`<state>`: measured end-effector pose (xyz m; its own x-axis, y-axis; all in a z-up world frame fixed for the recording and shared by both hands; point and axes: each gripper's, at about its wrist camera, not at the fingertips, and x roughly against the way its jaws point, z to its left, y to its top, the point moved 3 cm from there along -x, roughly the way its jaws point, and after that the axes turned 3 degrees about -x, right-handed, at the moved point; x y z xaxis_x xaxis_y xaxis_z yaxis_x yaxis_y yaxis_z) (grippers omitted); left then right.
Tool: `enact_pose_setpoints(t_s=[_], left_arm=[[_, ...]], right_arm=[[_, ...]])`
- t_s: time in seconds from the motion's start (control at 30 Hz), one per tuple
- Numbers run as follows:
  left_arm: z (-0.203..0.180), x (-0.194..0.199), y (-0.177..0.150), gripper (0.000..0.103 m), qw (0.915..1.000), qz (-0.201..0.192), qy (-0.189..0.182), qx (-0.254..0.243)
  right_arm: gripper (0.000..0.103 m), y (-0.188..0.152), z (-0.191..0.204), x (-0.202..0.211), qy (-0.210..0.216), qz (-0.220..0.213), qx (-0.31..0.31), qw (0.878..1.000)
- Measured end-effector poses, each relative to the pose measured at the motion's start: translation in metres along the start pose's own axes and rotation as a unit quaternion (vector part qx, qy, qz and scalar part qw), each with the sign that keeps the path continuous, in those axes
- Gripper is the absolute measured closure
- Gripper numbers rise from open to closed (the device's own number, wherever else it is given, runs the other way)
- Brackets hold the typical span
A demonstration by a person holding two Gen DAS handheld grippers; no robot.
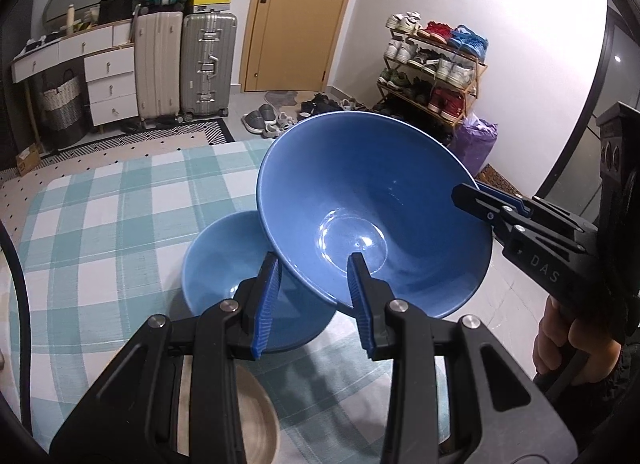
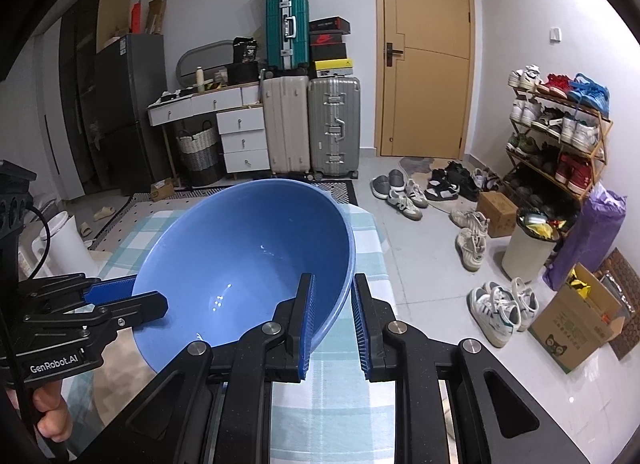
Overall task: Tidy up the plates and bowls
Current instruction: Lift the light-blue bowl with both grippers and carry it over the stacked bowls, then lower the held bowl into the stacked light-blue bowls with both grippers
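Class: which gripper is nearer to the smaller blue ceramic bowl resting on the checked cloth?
Left. The left gripper holds the large blue bowl just above the smaller bowl; the right gripper grips the far rim.

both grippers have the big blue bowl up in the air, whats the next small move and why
Probably carry the large blue bowl across and lower it into the smaller blue bowl on the checked cloth. It hangs tilted, off the cloth, the left gripper and right gripper each pinching its rim, and the smaller bowl sits empty just beside and below it.

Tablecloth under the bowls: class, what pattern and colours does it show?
The tablecloth is a teal-and-white check, clearest in the left wrist view.
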<state>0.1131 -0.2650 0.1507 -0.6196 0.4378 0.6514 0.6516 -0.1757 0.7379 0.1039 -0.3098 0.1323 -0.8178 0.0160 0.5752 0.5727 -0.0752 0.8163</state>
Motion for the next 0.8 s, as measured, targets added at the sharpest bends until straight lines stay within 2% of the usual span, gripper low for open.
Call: enact_pose_setpoints(t_s=[0.43,0.8], left_arm=[[0.036,0.009,0.001,0.072,0.9996,-0.003,0.025,0.016],[0.065,0.0,-0.01,0.072,0.999,0.008,0.032,0.031]], right_arm=[[0.084,0.007,0.025,-0.016,0.024,0.005,0.012,1.0],[0.084,0.003,0.045,-0.038,0.035,0.019,0.018,0.999]])
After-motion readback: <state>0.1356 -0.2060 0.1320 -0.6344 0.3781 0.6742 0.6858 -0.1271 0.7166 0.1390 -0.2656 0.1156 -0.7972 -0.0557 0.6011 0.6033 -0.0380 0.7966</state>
